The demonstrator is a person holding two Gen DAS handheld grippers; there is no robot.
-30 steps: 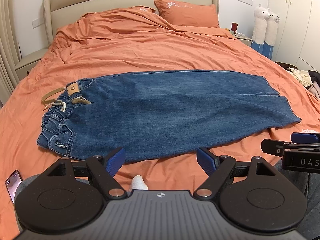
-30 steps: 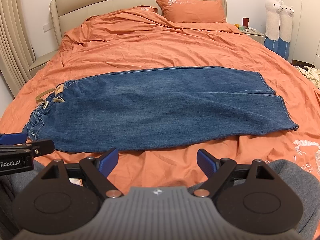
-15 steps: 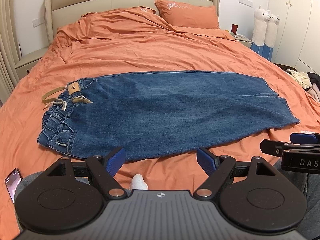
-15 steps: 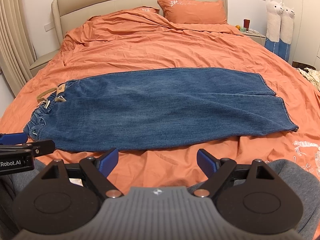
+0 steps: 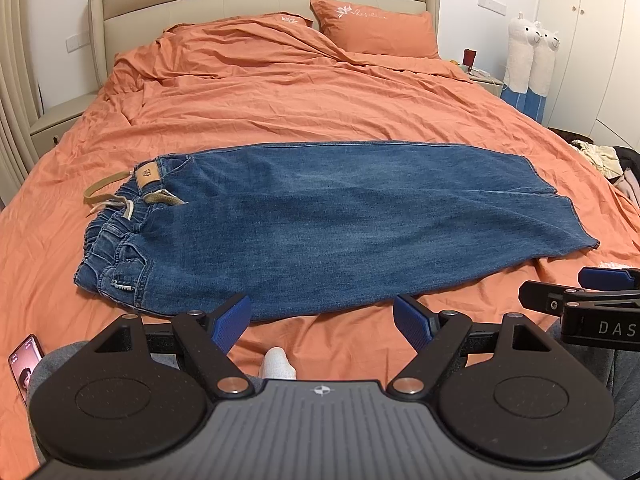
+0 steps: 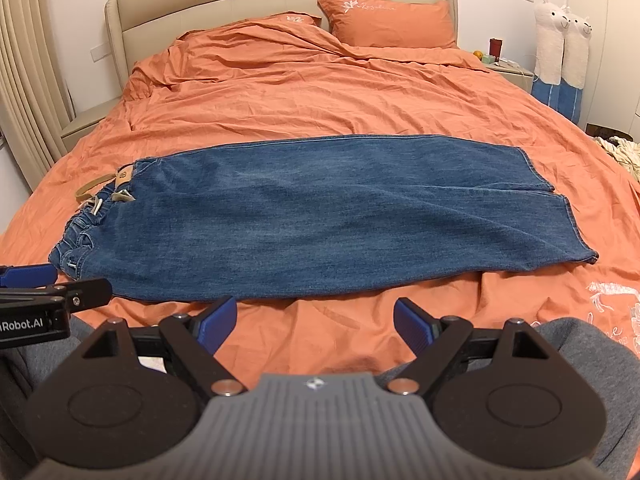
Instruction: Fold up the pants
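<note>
Blue denim pants (image 5: 328, 220) (image 6: 312, 216) lie flat across the orange bed, folded lengthwise with one leg on the other. The waistband with a tan belt (image 5: 100, 190) is at the left, the hems at the right. My left gripper (image 5: 322, 322) hovers open just short of the pants' near edge, nothing between its blue pads. My right gripper (image 6: 316, 320) is also open and empty, near the same edge; in the left wrist view its tip (image 5: 560, 300) shows at the right. In the right wrist view the left gripper's tip (image 6: 52, 292) shows at the far left.
The orange duvet (image 5: 300, 92) covers the bed, with pillows (image 5: 376, 28) at the headboard. A phone (image 5: 24, 360) lies at the near left. A person's grey-clad knees (image 6: 580, 352) and white sock (image 5: 278, 364) are in front. Plush llamas (image 6: 562, 48) and a nightstand stand at the right.
Both views have shifted only slightly, with the pants sitting a touch higher in frame. Both grippers stay open and the pants have not moved.
</note>
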